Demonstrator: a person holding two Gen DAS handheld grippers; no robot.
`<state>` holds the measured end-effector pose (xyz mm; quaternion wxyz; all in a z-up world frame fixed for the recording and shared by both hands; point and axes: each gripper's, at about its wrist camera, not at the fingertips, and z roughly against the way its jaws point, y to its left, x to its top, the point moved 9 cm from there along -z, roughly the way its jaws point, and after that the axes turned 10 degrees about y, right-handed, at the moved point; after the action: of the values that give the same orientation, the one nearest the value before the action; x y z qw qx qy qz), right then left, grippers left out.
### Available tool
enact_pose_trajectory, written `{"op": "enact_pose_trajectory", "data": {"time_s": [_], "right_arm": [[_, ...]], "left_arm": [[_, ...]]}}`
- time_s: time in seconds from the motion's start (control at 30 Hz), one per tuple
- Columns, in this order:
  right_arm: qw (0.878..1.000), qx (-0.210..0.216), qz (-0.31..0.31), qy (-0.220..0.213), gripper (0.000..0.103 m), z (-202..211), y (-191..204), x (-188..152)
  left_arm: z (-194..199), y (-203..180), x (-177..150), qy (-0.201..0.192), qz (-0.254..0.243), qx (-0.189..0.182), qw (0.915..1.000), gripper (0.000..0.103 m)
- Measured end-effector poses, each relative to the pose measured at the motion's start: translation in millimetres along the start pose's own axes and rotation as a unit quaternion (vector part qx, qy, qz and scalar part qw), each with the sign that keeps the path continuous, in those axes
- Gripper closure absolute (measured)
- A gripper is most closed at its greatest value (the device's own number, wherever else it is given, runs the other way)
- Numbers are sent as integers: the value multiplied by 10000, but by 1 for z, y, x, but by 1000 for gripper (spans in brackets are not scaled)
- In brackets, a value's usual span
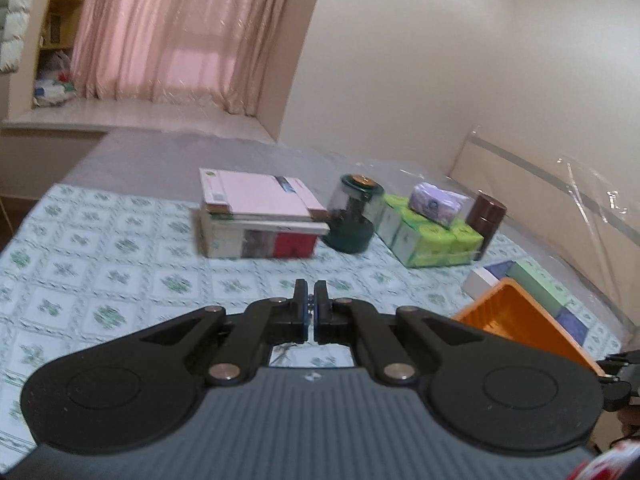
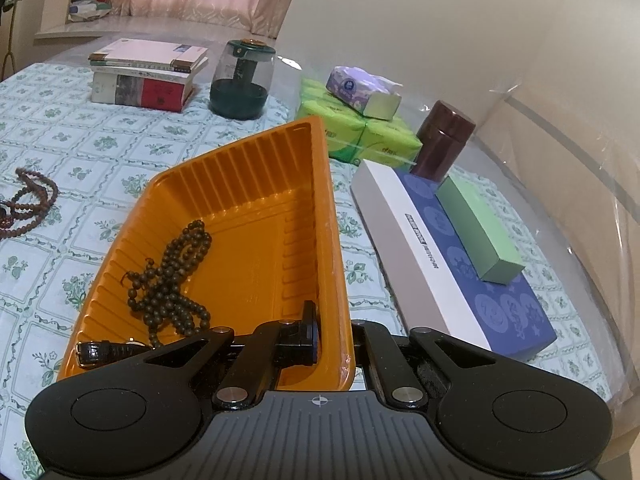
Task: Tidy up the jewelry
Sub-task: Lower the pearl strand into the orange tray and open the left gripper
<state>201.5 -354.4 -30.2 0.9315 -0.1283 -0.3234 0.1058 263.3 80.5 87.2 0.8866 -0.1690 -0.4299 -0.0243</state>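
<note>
My right gripper [image 2: 335,326] is shut on the near right wall of the orange plastic tray [image 2: 256,184], with one finger inside and one outside. In the tray lie a dark bead necklace [image 2: 172,280] and a black-strapped watch [image 2: 102,351]. A reddish-brown bead string [image 2: 30,204] lies on the floral cloth to the tray's left. My left gripper [image 1: 310,294] is shut above the cloth, with nothing visible between its tips. In the left wrist view the orange tray [image 1: 516,322] shows at the right.
At the back stand a stack of books [image 2: 148,76], a dark green jar [image 2: 240,82], green tissue packs [image 2: 360,136] with a purple pack [image 2: 360,88] on top, and a brown canister [image 2: 442,140]. A long white and blue box [image 2: 448,264] bearing a green box [image 2: 480,228] lies right of the tray.
</note>
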Motion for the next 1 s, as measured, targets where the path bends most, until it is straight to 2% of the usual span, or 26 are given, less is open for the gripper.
{"op": "enact_pose_trajectory", "data": {"time_s": [0.3, 0.5, 0.73, 1.0], "right_arm": [[10000, 10, -13, -7, 99, -1, -1, -3], [10000, 16, -13, -13, 99, -1, 0, -3], [10000, 38, 17, 3, 99, 0, 1, -4], [10000, 62, 20, -18, 99, 0, 0, -2]], "left_arm": [[5, -42, 12, 1, -387, -321, 9987, 101], [-3, -96, 18, 127, -843, -708, 9938, 101], [-35, -172, 13, 411, -1606, -1094, 9801, 101], [-69, -238, 6, 667, -2390, -1261, 9605, 101]]}}
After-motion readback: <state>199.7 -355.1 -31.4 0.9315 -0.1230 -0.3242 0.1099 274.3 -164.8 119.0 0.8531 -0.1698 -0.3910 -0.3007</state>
